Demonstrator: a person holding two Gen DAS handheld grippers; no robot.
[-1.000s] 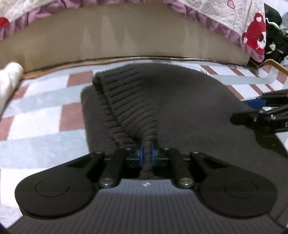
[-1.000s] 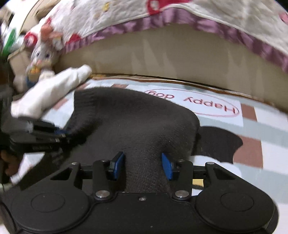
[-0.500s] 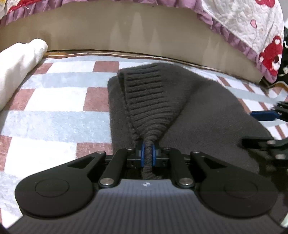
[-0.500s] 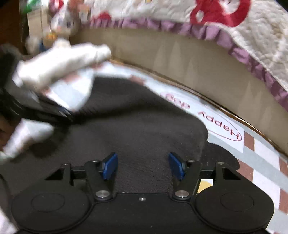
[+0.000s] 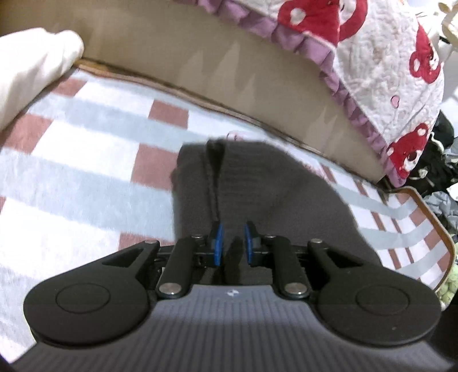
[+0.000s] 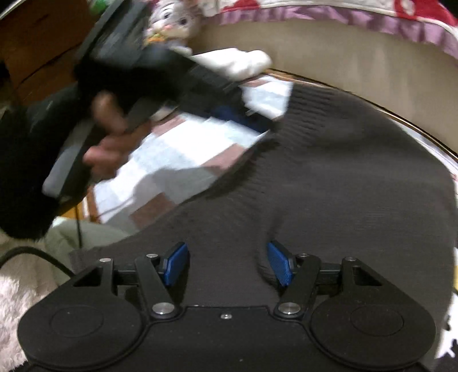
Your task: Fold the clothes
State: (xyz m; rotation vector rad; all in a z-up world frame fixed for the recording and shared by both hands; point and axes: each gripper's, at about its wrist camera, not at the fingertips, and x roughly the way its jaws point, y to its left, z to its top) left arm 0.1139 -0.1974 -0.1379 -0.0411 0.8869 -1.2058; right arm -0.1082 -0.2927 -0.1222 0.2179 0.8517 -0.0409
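Observation:
A dark grey knitted sweater (image 5: pixel 257 194) lies on the checked mat (image 5: pixel 86 171), its ribbed hem running away from me. My left gripper (image 5: pixel 233 243) hovers over its near edge, pads a little apart, and the cloth lies under them rather than pinched. In the right wrist view the sweater (image 6: pixel 357 171) fills the right and centre. My right gripper (image 6: pixel 227 264) stands wide open over it, a small ridge of cloth by the right pad. A hand (image 6: pixel 108 137) holds the left gripper (image 6: pixel 243 120), blurred, beside the sweater's ribbed corner.
The tan side of a bed (image 5: pixel 229 57) with a quilt (image 5: pixel 386 57) in white, red and purple runs along the far edge of the mat. A white garment (image 5: pixel 28 65) lies at the far left. A plush toy (image 6: pixel 177 17) sits behind it.
My left gripper has let go of the ribbed hem and its pads have parted. The right gripper has opened wider and drawn back. Both views have swung, and the sweater lies flatter.

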